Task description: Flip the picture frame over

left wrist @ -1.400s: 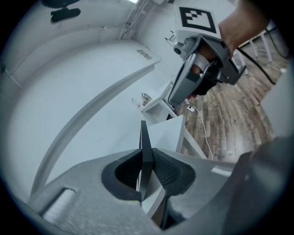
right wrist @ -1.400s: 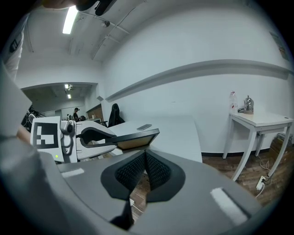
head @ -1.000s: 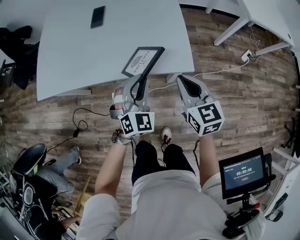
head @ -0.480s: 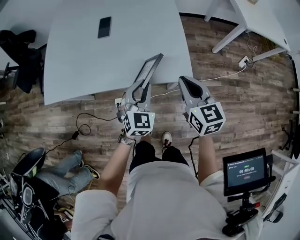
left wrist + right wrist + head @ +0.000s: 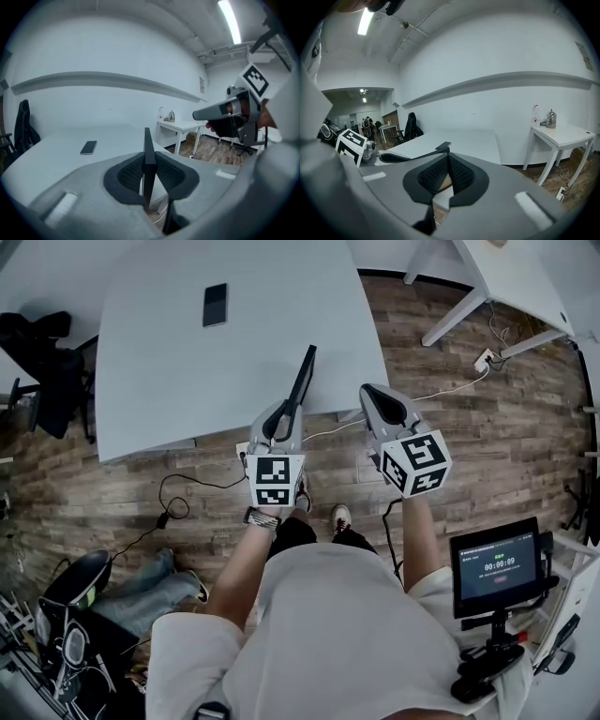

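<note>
The person is turning the picture frame (image 5: 302, 381) with the left gripper (image 5: 281, 421), whose pads are clamped on the frame's near edge from both sides. A second ago the frame was lying tilted, with its printed face showing upward. Now it is standing on edge, seen as a thin dark sliver from above, so the roll has carried it about halfway. It is hanging over the near edge of the desk (image 5: 178, 371), toward the near right corner. Whether its far end is touching the top I cannot tell.

The grip is looking the same as before; only the wrist has been rolling and rising a little. The right gripper (image 5: 373, 397) is hovering just beside the frame, off the desk's near edge and above the floor. Its jaws are pressed together with nothing between them, and it is taking no part in the turn. A phone (image 5: 216, 305) is lying well apart, toward the far edge.

To my eye the flip is at its midpoint. The frame now needs to keep rolling the same way and come down face to the desk. Gripped only at one edge, it could swing or slip as it tips past upright.
</note>
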A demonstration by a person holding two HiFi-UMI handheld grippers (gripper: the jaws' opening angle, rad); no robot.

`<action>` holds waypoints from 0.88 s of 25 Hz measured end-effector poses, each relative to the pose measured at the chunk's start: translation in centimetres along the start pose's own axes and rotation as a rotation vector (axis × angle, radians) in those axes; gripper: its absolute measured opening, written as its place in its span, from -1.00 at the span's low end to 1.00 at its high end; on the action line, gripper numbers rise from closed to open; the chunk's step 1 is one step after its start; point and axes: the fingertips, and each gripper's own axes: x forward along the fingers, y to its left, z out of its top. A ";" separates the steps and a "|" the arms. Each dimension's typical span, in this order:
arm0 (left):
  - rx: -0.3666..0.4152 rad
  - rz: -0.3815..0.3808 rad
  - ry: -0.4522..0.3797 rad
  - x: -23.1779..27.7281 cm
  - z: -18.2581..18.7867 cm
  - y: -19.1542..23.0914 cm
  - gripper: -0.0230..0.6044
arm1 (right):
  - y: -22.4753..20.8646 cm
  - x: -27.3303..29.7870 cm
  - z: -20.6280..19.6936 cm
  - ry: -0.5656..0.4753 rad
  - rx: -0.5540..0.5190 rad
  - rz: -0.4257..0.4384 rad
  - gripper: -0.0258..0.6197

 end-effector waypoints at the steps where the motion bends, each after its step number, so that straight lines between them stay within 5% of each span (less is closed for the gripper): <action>1: -0.029 -0.004 0.000 0.1 0.0 0.5 -0.69 | 0.1 0.5 0.1 0.004 0.002 -0.004 -0.92; 15: -0.246 -0.043 0.010 -0.3 -0.6 2.1 -0.69 | -0.9 1.6 -0.8 0.044 -0.005 -0.065 -0.92; 22: -0.264 -0.047 0.021 -0.8 -0.8 3.0 -0.69 | -0.5 1.9 -2.0 0.080 -0.053 -0.068 -0.92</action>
